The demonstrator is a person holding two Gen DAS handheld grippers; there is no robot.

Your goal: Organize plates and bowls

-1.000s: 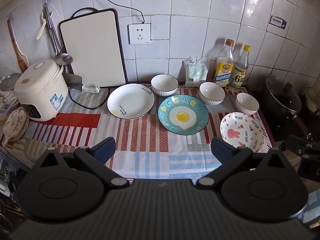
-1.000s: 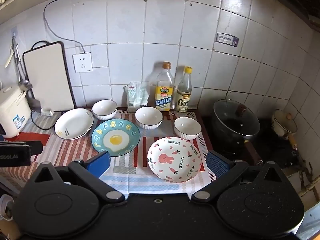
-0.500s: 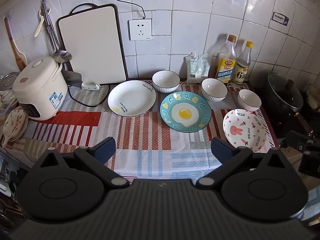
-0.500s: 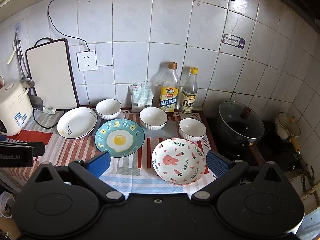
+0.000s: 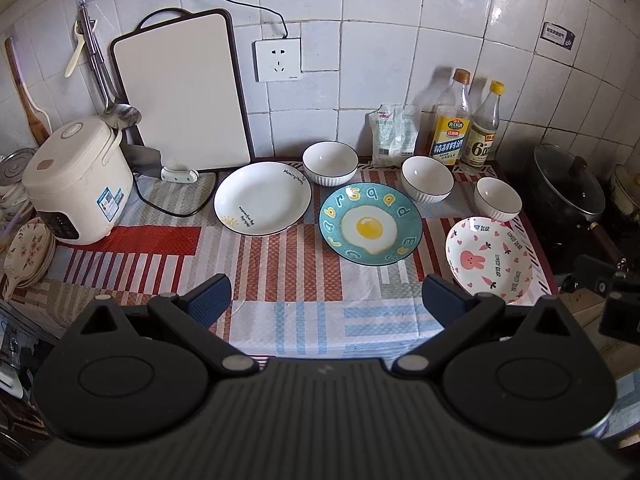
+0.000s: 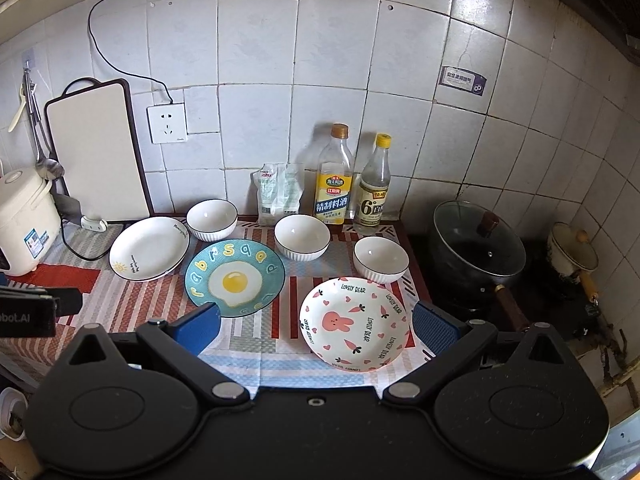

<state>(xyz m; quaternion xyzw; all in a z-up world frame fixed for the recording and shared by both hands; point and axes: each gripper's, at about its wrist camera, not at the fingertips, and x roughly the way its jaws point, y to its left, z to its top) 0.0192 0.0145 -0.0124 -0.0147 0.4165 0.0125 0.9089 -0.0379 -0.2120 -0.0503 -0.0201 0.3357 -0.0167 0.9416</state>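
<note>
Three plates lie on the striped cloth: a white plate [image 5: 262, 198] [image 6: 149, 248] at left, a teal fried-egg plate [image 5: 370, 223] [image 6: 235, 276] in the middle, a pink rabbit plate [image 5: 489, 259] [image 6: 354, 323] at right. Behind them stand three white ribbed bowls: left bowl [image 5: 330, 162] [image 6: 211, 219], middle bowl [image 5: 427, 179] [image 6: 302, 237], right bowl [image 5: 498, 199] [image 6: 381, 259]. My left gripper [image 5: 326, 298] hangs open above the cloth's front edge, holding nothing. My right gripper [image 6: 316, 326] is open too, with the rabbit plate between and beyond its fingers, untouched.
A rice cooker [image 5: 76, 188] and a leaning cutting board [image 5: 180, 92] stand at left. Two bottles [image 5: 466, 124] and a packet [image 5: 394, 130] line the tiled wall. A lidded black pot [image 6: 478, 246] sits on the stove at right. A stack of floral dishes [image 5: 26, 252] sits far left.
Both cameras have drifted slightly, the scene sliding a little lower in view. No plate or bowl has moved and both grippers stay open.
</note>
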